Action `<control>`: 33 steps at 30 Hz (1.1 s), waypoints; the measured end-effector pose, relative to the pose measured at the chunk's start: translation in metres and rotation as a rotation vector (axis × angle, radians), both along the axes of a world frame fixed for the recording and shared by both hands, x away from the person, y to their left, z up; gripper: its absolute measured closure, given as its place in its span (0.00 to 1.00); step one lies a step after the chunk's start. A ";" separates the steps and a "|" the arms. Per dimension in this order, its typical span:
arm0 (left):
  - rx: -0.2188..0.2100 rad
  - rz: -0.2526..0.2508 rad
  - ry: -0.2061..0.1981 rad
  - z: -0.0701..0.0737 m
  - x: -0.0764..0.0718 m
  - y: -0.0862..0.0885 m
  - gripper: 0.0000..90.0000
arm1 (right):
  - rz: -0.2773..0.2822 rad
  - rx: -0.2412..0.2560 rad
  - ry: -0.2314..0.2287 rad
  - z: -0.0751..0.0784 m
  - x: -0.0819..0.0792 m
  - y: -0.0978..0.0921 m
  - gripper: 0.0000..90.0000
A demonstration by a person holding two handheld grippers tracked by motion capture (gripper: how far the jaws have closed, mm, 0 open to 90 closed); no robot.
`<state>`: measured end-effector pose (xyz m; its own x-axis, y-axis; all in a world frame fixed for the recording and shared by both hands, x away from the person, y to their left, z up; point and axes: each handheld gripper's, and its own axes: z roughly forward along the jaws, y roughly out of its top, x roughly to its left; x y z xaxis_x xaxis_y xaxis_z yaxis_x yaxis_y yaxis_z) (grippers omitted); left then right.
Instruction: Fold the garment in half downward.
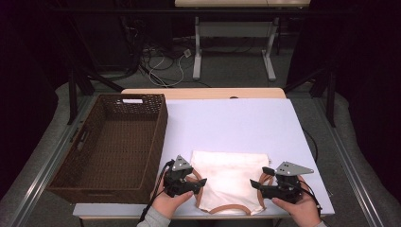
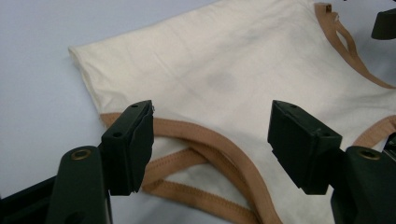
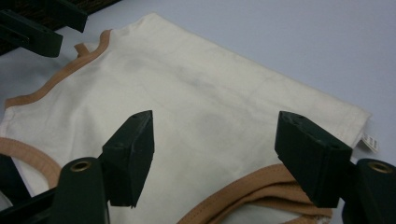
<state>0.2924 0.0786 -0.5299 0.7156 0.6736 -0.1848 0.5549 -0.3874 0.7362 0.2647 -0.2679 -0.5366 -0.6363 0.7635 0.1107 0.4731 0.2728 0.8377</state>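
Garment fold: grasp setup
Cream garment lies flat at desk near edge. Left claw and right claw, both wide, should each close squarely over a tan-trimmed armhole.

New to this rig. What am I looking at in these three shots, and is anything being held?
No robot here: a person holds a two-jaw tool in each hand. The high view looks down on the table; the left gripper and right gripper come in at the bottom. The other two views come from cameras riding on each gripper, looking along its black jaws. On the table lies a cream garment with tan trim, flat, beside a brown wicker basket. Both grippers stand open at the garment's sides, their jaws spread over the trim. Nothing is held.
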 end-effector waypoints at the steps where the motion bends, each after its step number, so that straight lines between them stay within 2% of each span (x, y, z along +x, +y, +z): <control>1: -0.009 0.004 0.015 0.001 0.002 -0.001 0.35 | -0.002 -0.002 0.006 0.001 0.002 0.000 0.27; 2: -0.020 0.004 0.027 0.002 0.004 -0.001 0.35 | -0.004 -0.001 0.006 0.001 0.004 0.001 0.26; 3: -0.027 0.004 0.016 0.002 0.007 -0.002 0.36 | -0.010 -0.014 0.001 0.001 0.006 0.001 0.26; 4: -0.025 0.007 0.021 0.003 0.009 -0.003 0.36 | -0.018 -0.003 0.007 0.001 0.007 0.002 0.25; 9: -0.008 0.002 0.029 0.005 0.021 -0.010 0.34 | -0.037 -0.020 0.020 0.002 0.017 0.003 0.19; 10: -0.015 0.007 0.032 0.005 0.024 -0.012 0.33 | -0.042 -0.028 0.035 0.003 0.019 0.003 0.18; 14: 0.002 -0.008 0.022 0.005 0.033 -0.018 0.28 | -0.052 -0.041 0.046 0.004 0.025 0.005 0.16; 17: 0.014 -0.002 0.016 0.005 0.038 -0.021 0.22 | -0.055 -0.043 0.039 0.006 0.029 0.007 0.11; 20: -0.004 0.018 0.037 0.004 0.045 -0.022 0.17 | -0.057 -0.045 0.069 0.006 0.035 0.010 0.02; 23: -0.019 0.034 0.053 0.004 0.050 -0.023 0.14 | -0.050 -0.049 0.070 0.006 0.040 0.014 0.00; 25: -0.012 0.031 0.046 0.004 0.054 -0.022 0.10 | -0.043 -0.052 0.088 0.007 0.043 0.016 0.00; 29: -0.046 0.053 0.077 0.004 0.061 -0.024 0.07 | -0.048 -0.066 0.079 0.010 0.049 0.017 0.00; 32: -0.039 0.049 0.068 0.005 0.067 -0.024 0.05 | -0.063 -0.066 0.085 0.013 0.054 0.017 0.00; 33: -0.042 0.066 0.070 0.007 0.068 -0.025 0.05 | -0.068 -0.068 0.092 0.015 0.056 0.017 0.00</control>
